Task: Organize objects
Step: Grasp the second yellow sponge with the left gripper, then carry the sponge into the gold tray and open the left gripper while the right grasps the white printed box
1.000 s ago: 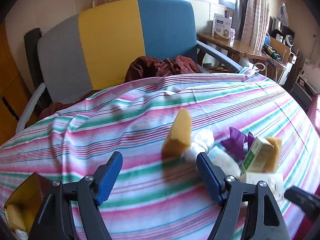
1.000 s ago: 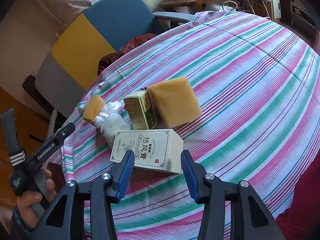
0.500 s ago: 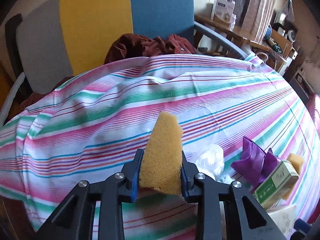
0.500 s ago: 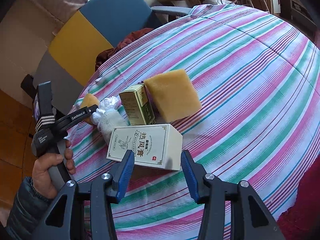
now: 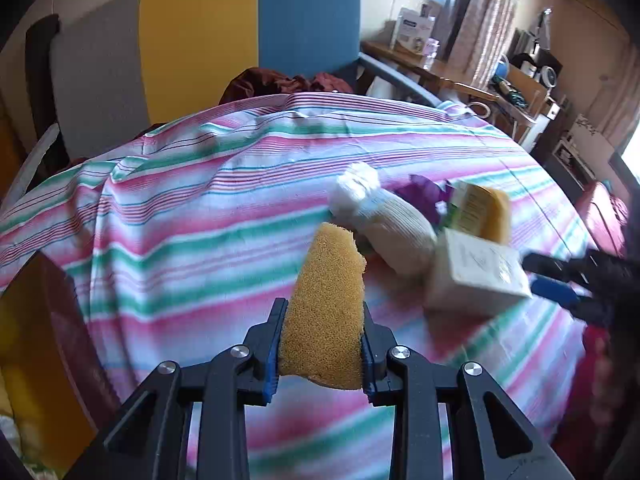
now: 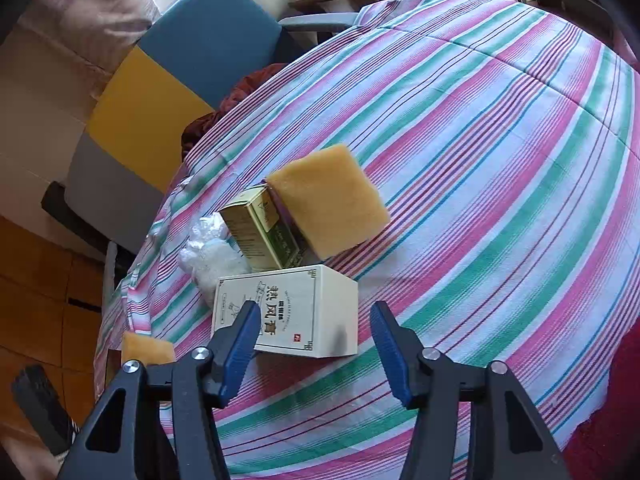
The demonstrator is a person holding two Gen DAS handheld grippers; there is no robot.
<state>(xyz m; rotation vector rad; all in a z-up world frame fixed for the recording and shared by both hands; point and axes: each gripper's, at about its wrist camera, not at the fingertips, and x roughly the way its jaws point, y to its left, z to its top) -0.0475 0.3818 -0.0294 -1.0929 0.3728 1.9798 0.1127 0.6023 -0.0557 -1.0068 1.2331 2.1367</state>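
Note:
My left gripper (image 5: 322,346) is shut on a small yellow sponge (image 5: 326,304) and holds it above the striped tablecloth (image 5: 192,216); the sponge also shows in the right wrist view (image 6: 146,350) at the lower left. My right gripper (image 6: 314,350) is open, its jaws on either side of a white box with Chinese print (image 6: 286,310), not touching it. Behind the box lie a green box (image 6: 260,228), a large yellow sponge (image 6: 328,210) and a white wrapped bundle (image 6: 208,252). A purple wrapper (image 5: 424,196) lies beside the bundle.
A grey, yellow and blue chair (image 5: 208,36) with dark red cloth (image 5: 280,82) stands behind the table. A wooden desk (image 5: 436,76) with boxes is at the back right. A yellow container (image 5: 24,352) sits at the lower left past the table edge.
My left gripper closed on the small sponge and has lifted it back away from the pile. My right gripper stays open by the white box, slightly closer.

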